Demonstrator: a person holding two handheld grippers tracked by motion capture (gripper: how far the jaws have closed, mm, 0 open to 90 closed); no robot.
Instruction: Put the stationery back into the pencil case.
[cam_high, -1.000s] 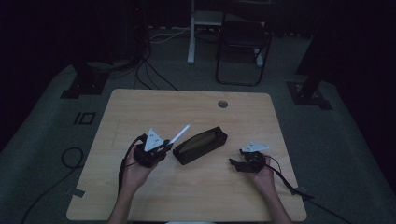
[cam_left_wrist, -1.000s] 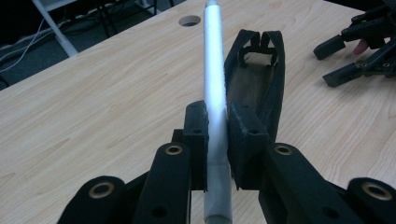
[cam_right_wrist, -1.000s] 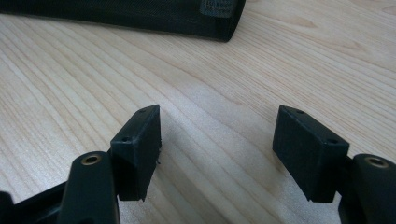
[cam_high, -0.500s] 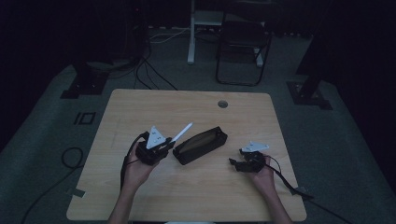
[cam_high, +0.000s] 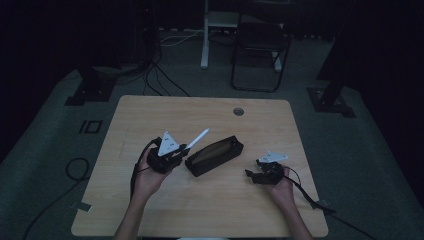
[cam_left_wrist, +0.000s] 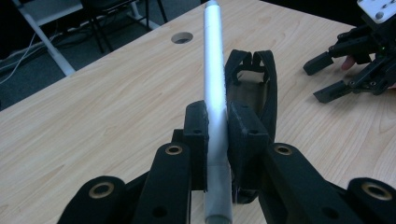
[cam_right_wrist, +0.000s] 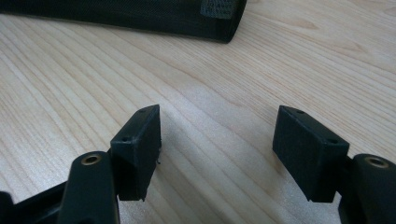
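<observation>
Near edge, high view: two forearms come in from the bottom. Right gripper (cam_high: 260, 172) low over the light wooden table (cam_high: 150, 115), jaws spread wide, nothing between them; its own view shows bare wood grain between the black pads (cam_right_wrist: 137, 144). Left gripper (cam_left_wrist: 217, 135) clamped tight on a long white cylindrical pen-like stick (cam_left_wrist: 214, 84), held tilted up and away. Just beyond it, the black open-topped fabric pencil case (cam_high: 215, 155) lies on the table at mid-table, between the two grippers. Farther: round cable hole (cam_high: 238, 111) in the tabletop, then a dark folding chair (cam_high: 260, 50) on the floor.
</observation>
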